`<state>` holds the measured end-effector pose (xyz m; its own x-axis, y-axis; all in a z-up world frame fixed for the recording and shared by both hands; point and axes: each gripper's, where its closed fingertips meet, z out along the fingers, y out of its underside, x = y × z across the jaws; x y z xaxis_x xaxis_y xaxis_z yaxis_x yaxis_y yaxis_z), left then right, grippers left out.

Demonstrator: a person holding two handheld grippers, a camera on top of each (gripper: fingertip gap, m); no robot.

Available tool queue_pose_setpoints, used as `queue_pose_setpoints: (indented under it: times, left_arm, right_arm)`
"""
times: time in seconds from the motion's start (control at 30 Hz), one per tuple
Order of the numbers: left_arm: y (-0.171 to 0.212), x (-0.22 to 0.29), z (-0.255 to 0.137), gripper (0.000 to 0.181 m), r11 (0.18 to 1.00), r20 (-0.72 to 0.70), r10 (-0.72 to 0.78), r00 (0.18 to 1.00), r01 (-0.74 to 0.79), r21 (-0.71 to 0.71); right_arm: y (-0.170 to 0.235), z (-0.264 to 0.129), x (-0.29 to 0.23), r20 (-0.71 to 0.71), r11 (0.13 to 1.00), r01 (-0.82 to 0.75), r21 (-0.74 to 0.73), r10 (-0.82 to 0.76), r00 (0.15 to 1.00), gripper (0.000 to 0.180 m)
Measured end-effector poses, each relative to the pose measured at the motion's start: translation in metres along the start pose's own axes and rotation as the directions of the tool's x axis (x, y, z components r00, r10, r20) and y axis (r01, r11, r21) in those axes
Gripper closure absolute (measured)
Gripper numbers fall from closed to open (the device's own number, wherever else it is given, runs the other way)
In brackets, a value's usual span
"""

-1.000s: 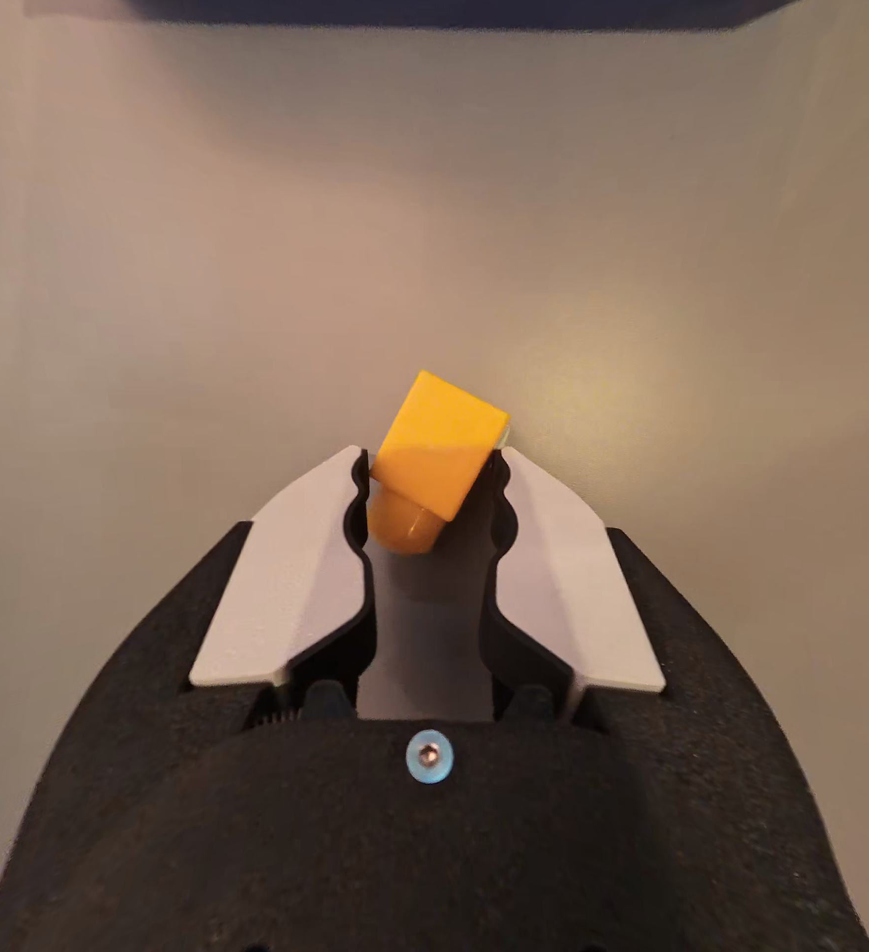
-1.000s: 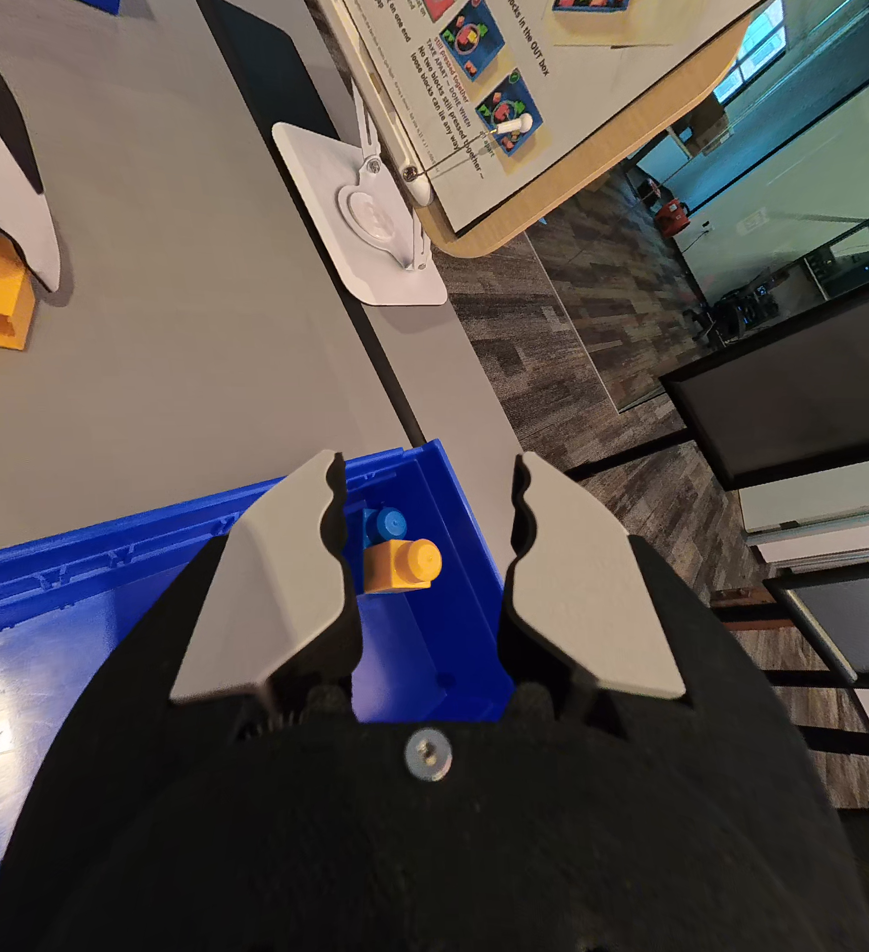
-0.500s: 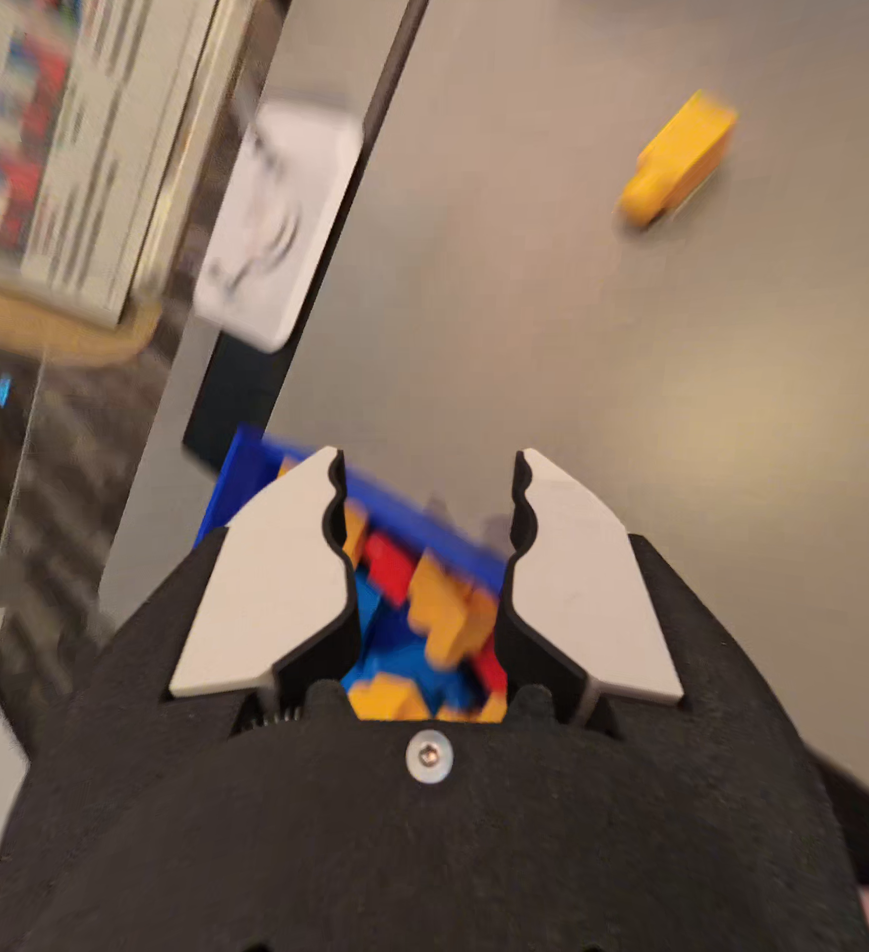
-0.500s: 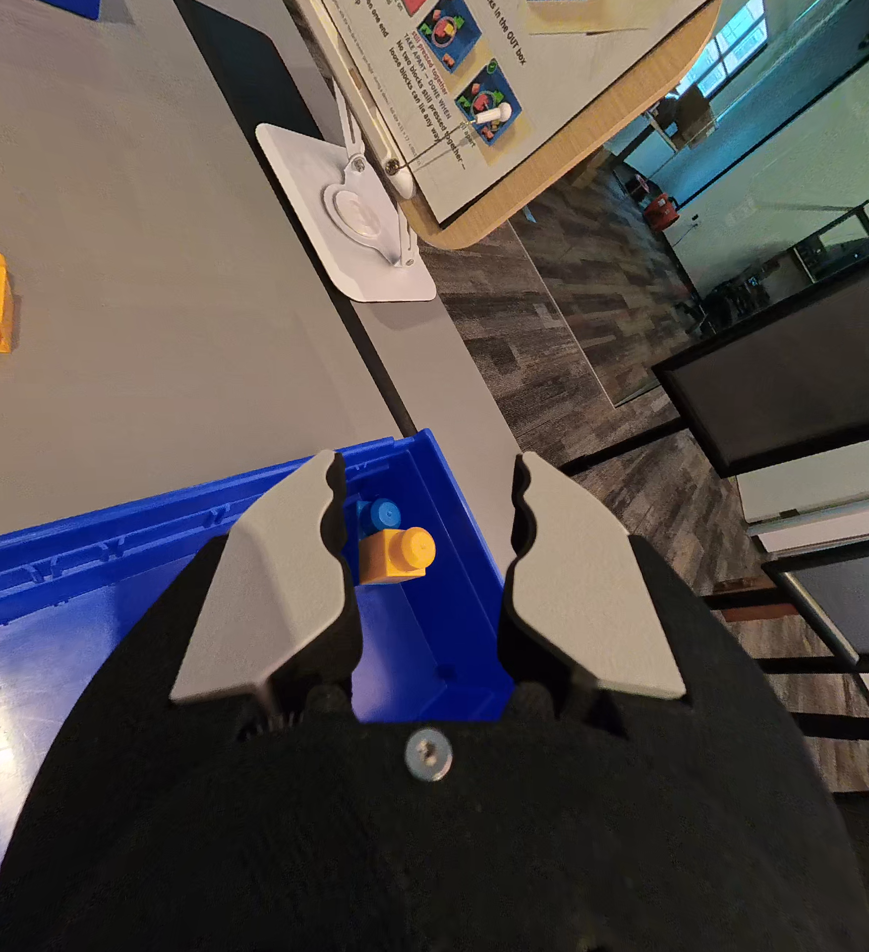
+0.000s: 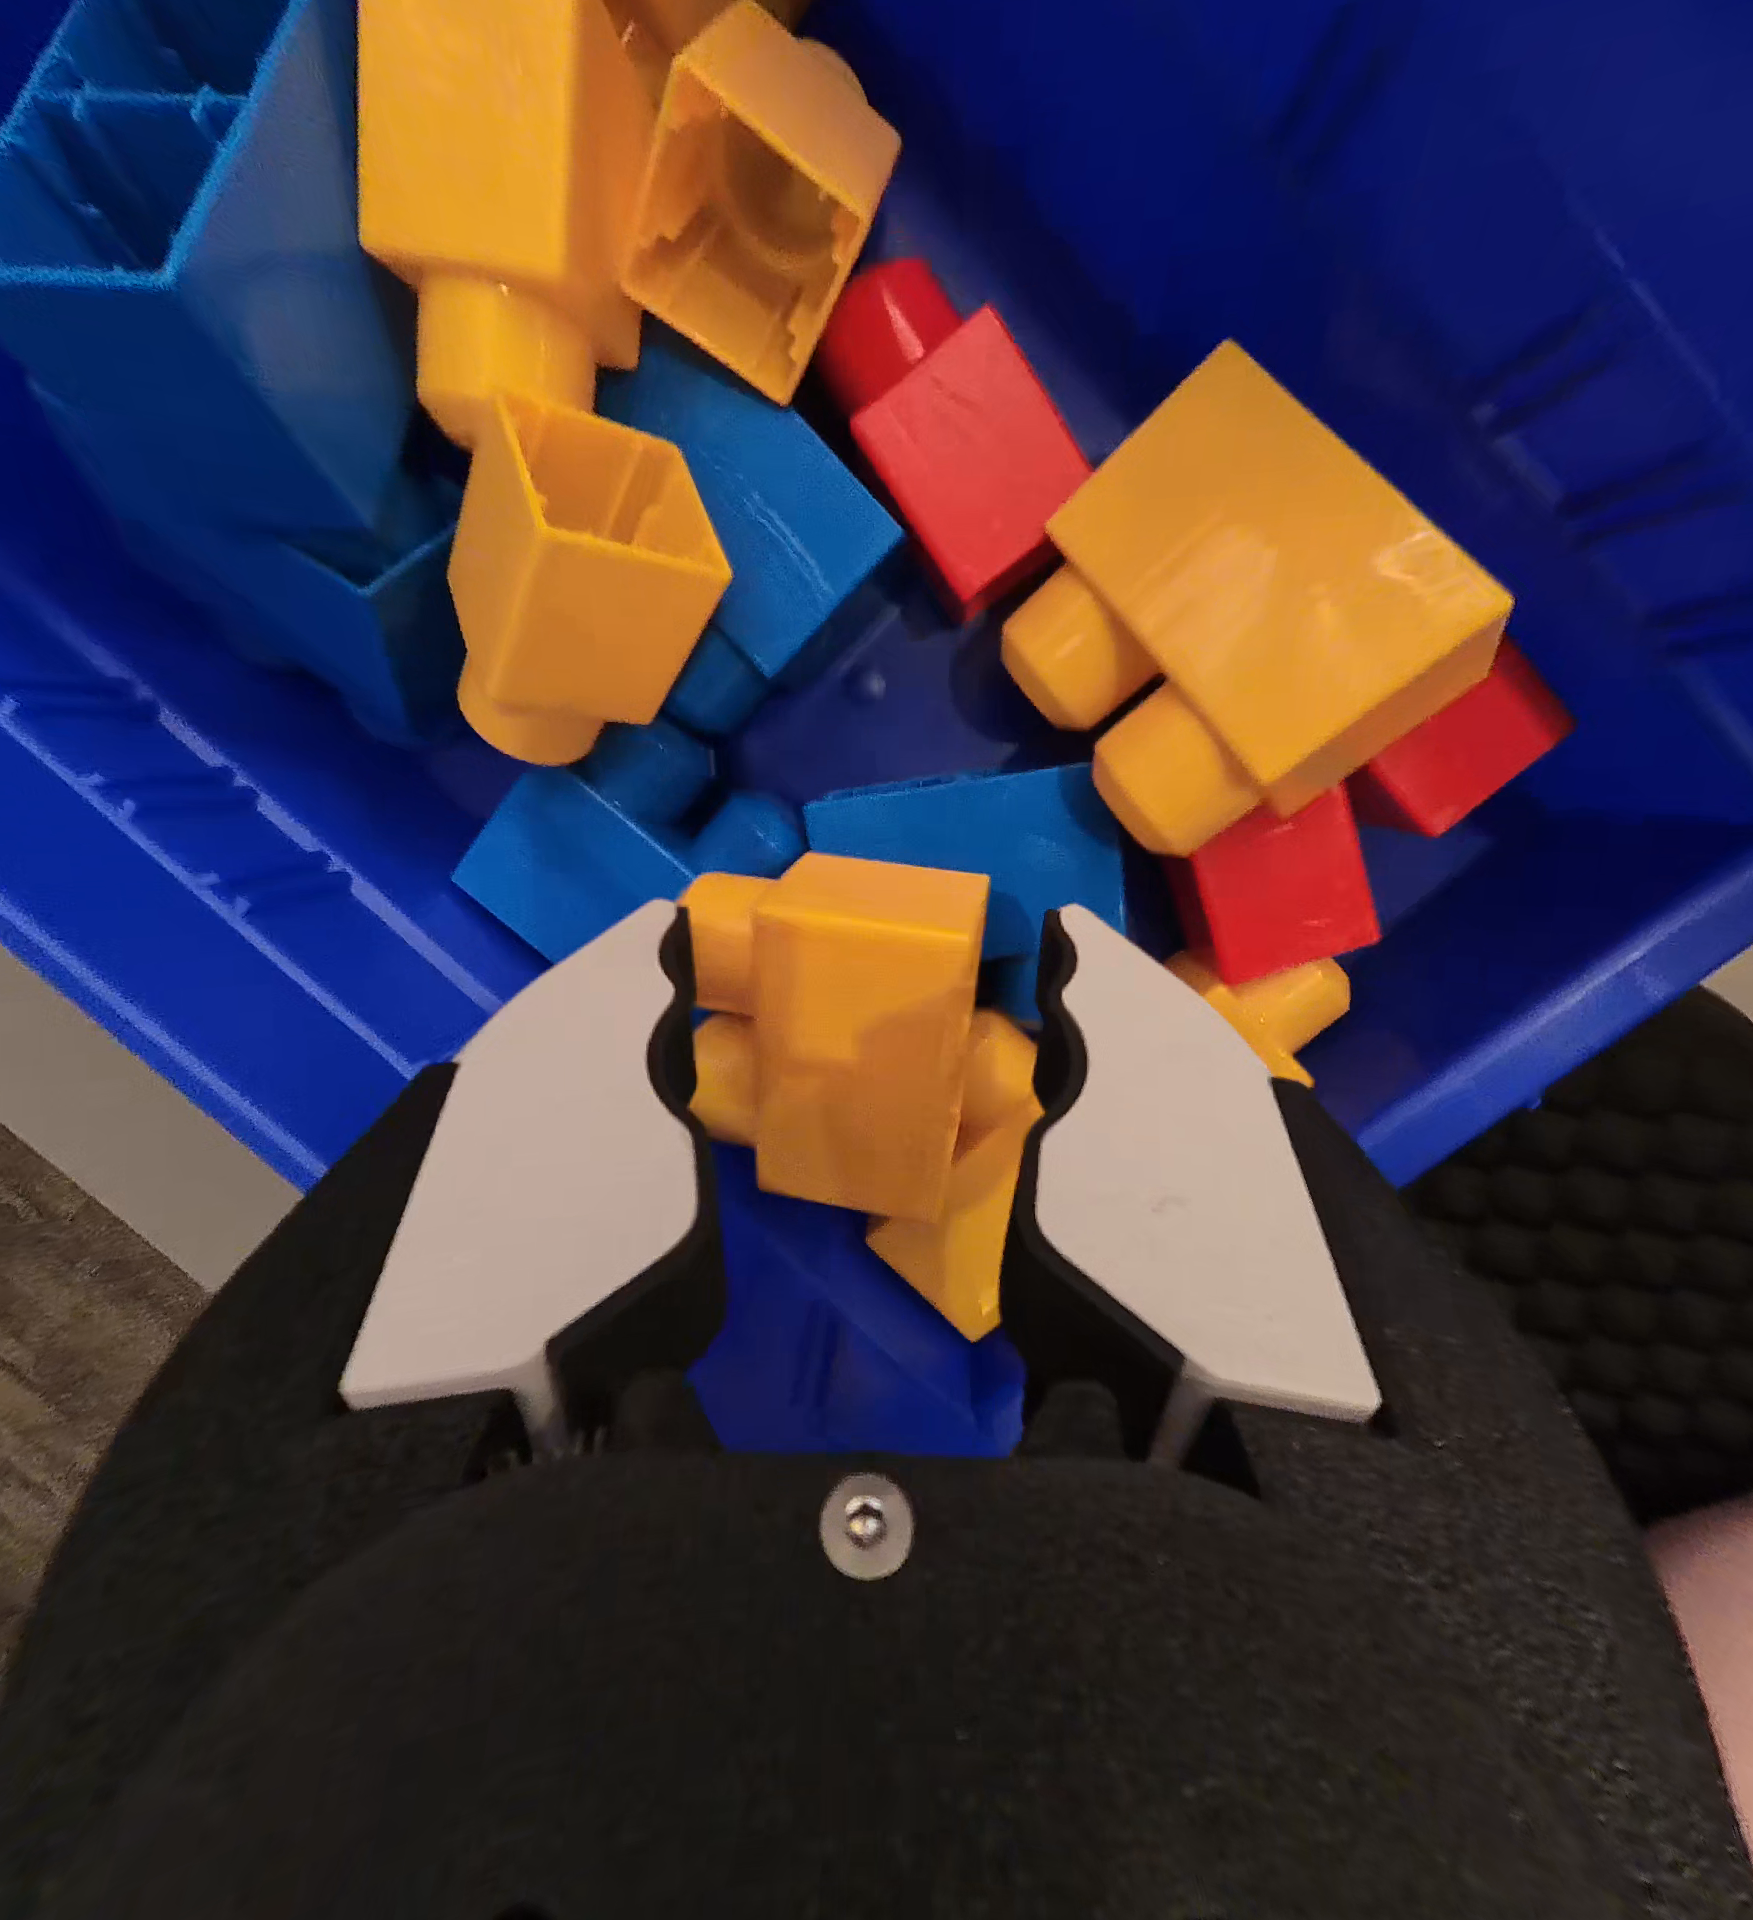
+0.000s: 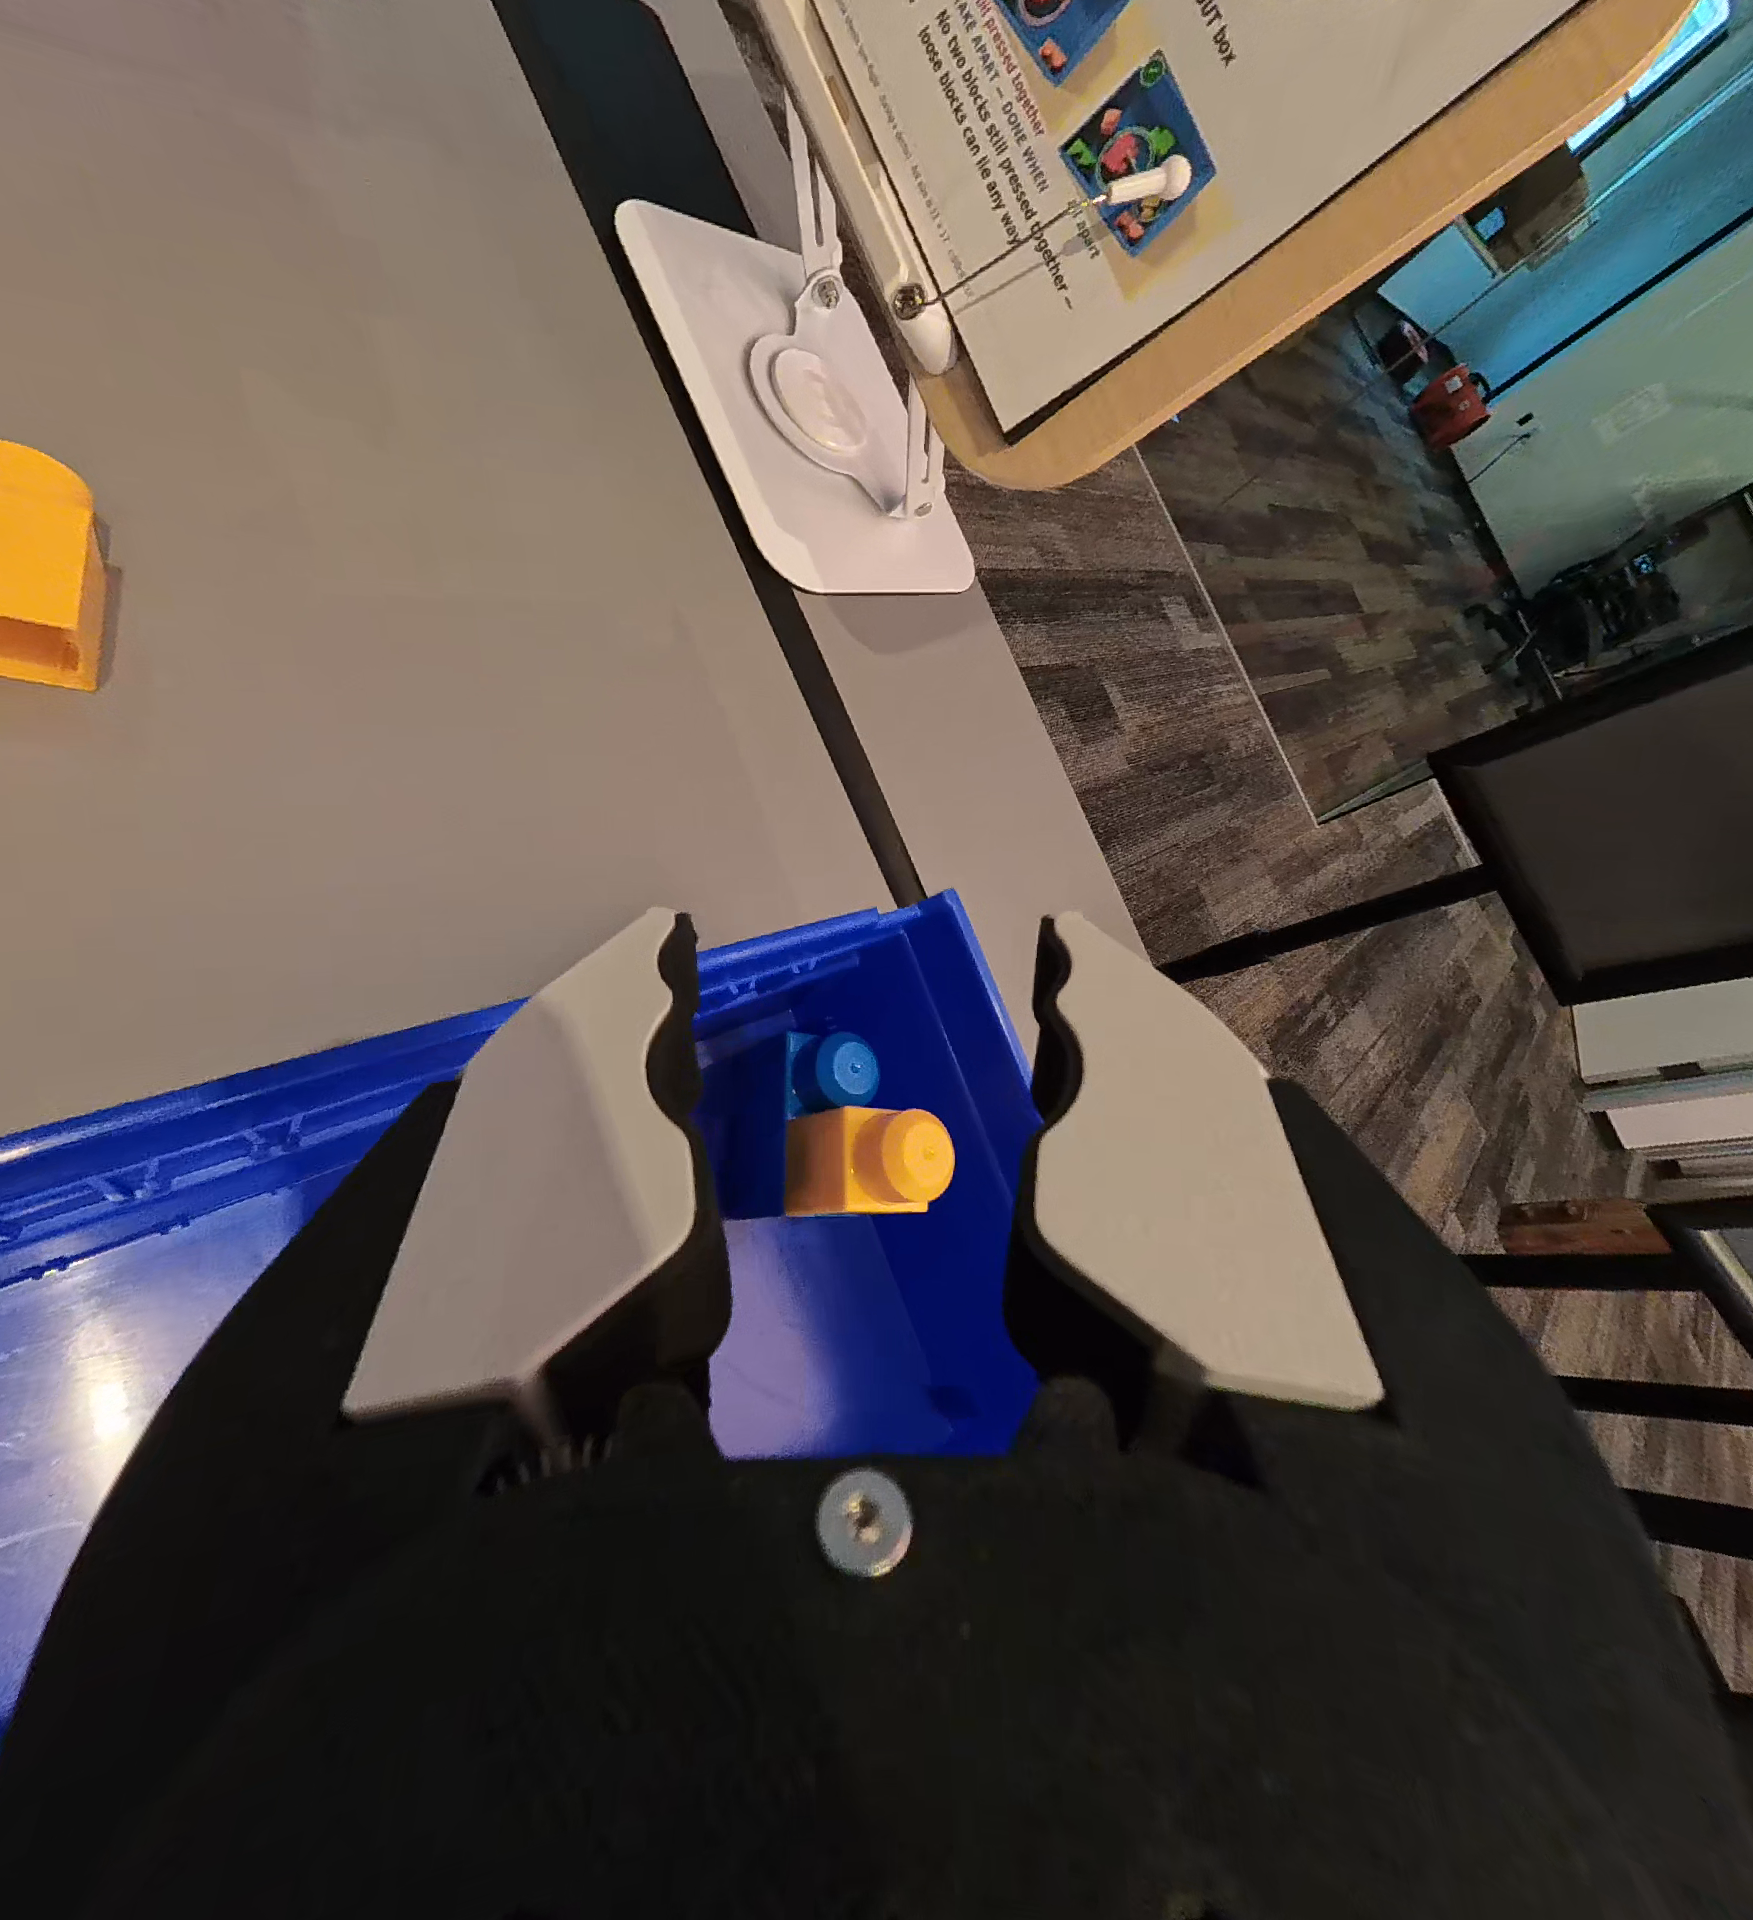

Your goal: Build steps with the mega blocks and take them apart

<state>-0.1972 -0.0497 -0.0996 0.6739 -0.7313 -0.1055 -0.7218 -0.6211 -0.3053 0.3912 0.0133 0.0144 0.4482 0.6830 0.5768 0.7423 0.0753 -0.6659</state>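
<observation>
You're barely started, I'd judge: one yellow block (image 6: pixel 4 566) lies loose on the grey table (image 6: pixel 415 623), no steps built, rest still in bins. Your left gripper (image 5: pixel 861 940) is spread wide around a yellow 2-stud block (image 5: pixel 856 1034) in the blue bin (image 5: pixel 176 883), not clamped; its long axis runs fwd along the fingers, studs pointing left. Right gripper (image 6: pixel 861 945) is wide & empty over the other bin (image 6: pixel 103 1143).

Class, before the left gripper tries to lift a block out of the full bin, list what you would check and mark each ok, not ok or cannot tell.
1. Left gripper open: ok.
2. Yellow block lies between its fingers: ok.
3. Fingers touching that block: cannot tell.
4. Neighbouring blocks clear of it: not ok; a blue block crowds it.
5. Right gripper empty and open: ok.
6. Single yellow block waiting on the grey table: ok.
</observation>
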Motion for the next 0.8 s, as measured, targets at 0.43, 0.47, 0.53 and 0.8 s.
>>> queue_pose_setpoints:
  times: [0.43, 0.47, 0.53, 0.8]
  left_arm:
    - [0.015, -0.009, 0.010, 0.114, 0.992, 0.086, 0.030, 0.996, -0.018, -0.129]
    - [0.015, -0.010, 0.011, 0.115, 0.990, 0.093, 0.036, 0.995, -0.023, -0.137]
    - [0.016, -0.010, 0.011, 0.115, 0.989, 0.100, 0.040, 0.994, -0.025, -0.144]
    - [0.007, -0.015, -0.013, 0.116, 0.998, 0.175, 0.035, 0.984, -0.025, -0.063]
  right_arm:
    - [0.001, 0.011, -0.012, 0.053, 0.999, 0.042, -0.025, -0.040, 0.998, 0.117]
    - [0.001, 0.011, -0.012, 0.054, 0.999, 0.042, -0.026, -0.040, 0.998, 0.117]
    - [0.000, 0.010, -0.012, 0.052, 0.999, 0.041, -0.021, -0.040, 0.998, 0.117]
    - [-0.002, 0.009, -0.011, 0.045, 0.999, 0.043, -0.007, -0.043, 0.998, 0.117]
